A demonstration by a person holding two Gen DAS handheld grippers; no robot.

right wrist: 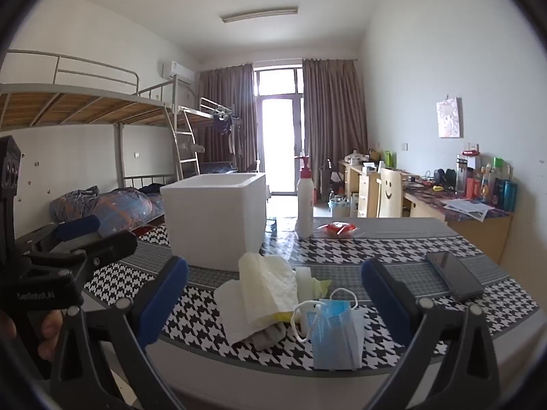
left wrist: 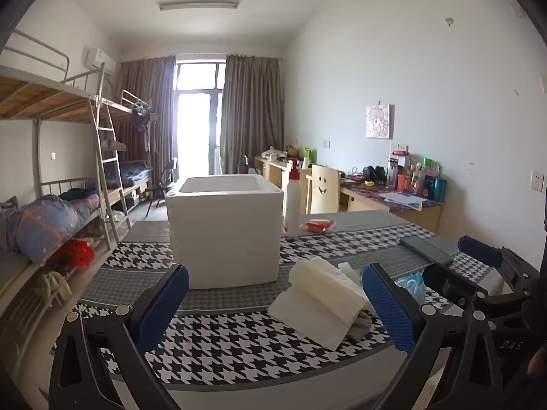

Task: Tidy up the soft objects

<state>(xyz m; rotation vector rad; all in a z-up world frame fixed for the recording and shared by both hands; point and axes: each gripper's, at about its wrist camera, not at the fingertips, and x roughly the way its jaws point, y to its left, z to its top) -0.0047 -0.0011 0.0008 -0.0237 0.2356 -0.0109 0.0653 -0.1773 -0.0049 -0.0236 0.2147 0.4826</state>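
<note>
A pile of soft things lies near the front edge of the houndstooth table: a pale yellow cloth on a white sheet, also in the right wrist view, and a blue face mask beside it. A white foam box, open on top, stands behind the pile; it also shows in the right wrist view. My left gripper is open and empty, just in front of the cloth. My right gripper is open and empty, with the cloth and mask between its fingers' lines.
A white pump bottle and a red wrapped item stand behind the box. A dark phone lies at the right on the table. Bunk beds line the left wall, desks and a chair the right.
</note>
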